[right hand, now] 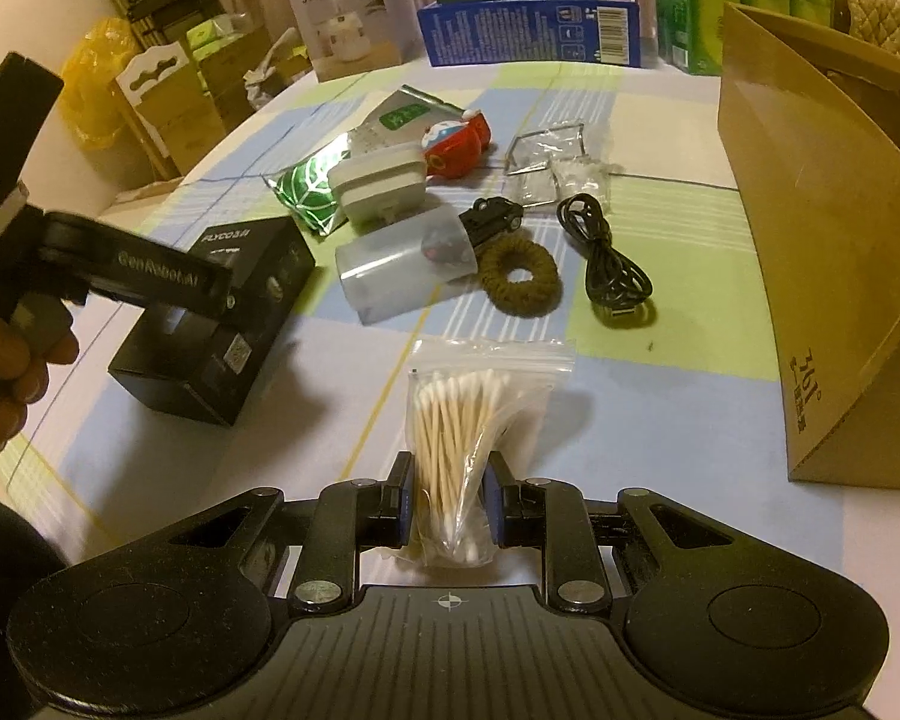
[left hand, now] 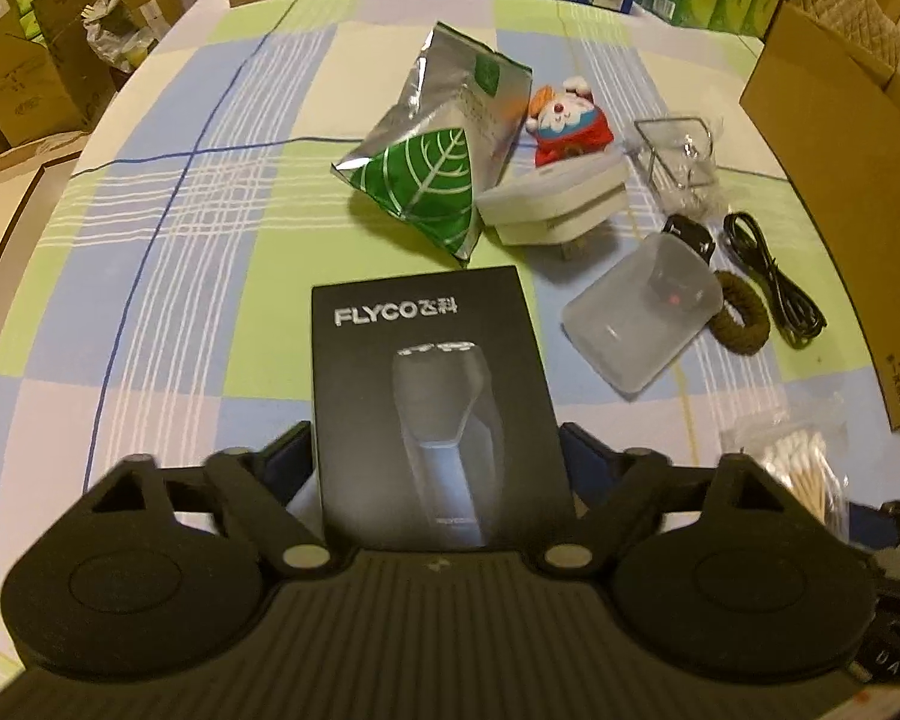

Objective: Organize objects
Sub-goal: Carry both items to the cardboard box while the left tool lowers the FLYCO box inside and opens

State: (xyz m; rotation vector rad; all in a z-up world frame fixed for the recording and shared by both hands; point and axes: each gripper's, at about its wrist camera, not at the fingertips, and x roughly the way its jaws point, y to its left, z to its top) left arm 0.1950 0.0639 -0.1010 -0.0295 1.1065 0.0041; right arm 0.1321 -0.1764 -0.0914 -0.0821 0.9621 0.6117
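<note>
A black FLYCO shaver box (left hand: 432, 396) sits between the two fingers of my left gripper (left hand: 438, 450), which is shut on its sides. The right wrist view shows the same box (right hand: 210, 330) low over the checked tablecloth (right hand: 660, 396), with a hand holding the gripper's handle. My right gripper (right hand: 450, 510) is shut on the lower end of a clear zip bag of cotton swabs (right hand: 468, 414), whose top rests on the cloth. An open cardboard box (right hand: 834, 252) stands on its side at the right.
Mid-table lie a foil bag with a green leaf (left hand: 432, 162), a red plush toy (left hand: 564, 120), a white block (left hand: 552, 198), a clear plastic case (left hand: 642, 312), a brown hair tie (right hand: 519, 276), a black cable (right hand: 612, 264) and a small black toy car (right hand: 492, 216). Packaged goods line the far edge.
</note>
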